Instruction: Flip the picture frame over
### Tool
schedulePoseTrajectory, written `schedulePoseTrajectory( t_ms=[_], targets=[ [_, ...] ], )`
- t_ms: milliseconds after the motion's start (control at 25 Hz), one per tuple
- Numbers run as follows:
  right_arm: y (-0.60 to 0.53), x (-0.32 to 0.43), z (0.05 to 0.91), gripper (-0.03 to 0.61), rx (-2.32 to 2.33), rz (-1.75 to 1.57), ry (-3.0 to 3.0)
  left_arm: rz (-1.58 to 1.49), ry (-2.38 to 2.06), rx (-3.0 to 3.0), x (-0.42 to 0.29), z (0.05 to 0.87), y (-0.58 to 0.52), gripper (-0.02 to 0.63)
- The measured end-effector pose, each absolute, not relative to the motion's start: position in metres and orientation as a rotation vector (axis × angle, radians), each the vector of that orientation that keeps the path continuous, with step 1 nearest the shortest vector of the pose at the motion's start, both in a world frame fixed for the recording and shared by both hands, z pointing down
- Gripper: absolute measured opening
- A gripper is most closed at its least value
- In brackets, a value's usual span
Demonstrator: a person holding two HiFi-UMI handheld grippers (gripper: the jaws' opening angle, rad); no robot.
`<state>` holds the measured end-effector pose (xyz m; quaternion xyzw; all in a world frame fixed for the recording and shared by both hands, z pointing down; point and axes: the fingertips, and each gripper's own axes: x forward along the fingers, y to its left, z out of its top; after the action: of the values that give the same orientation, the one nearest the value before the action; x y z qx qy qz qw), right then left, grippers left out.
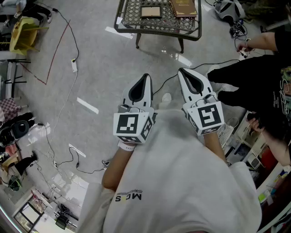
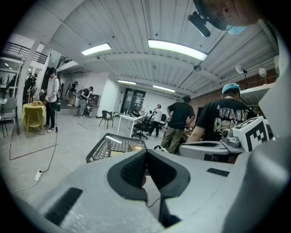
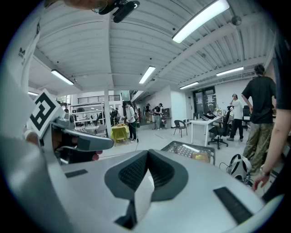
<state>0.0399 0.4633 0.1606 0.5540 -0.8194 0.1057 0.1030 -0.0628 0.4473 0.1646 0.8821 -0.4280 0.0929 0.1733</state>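
Standing well short of the table [image 1: 157, 31], the person is holding two grippers close to the body, both pointing toward the table and a little downward. The left gripper [image 1: 146, 77] is showing its jaws pressed together, with nothing between them. The right gripper [image 1: 182, 71] is showing the same: pads meeting, nothing held. Neither one is touching anything.

Farther on, the frame [image 1: 151, 12] is lying flat on the table top, near the middle, well apart from both grippers. Just beside it, toward the right end of the table, a brown flat thing [image 1: 183, 7] is lying too. Whether it is a book or another frame, I cannot tell.

As I am judging it, the task is not begun yet: no grasp, no lifting and no turning is visible. Everything is remaining to do: coming to the table, opening a gripper, taking the frame by an edge, turning it over and laying it down again.

Counting: two grippers, one table, and two flat things on it, of which one is clearly a frame.
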Motion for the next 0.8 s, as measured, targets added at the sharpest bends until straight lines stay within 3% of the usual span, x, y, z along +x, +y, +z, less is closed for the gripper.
schedulePoseTrajectory(
  t_ms=[800],
  targets=[
    [0.461,0.078,0.167,0.018,1.694,0.336,-2.451,0.311,-1.276,2.502,-0.048,0.168,0.443,0.020]
  ],
)
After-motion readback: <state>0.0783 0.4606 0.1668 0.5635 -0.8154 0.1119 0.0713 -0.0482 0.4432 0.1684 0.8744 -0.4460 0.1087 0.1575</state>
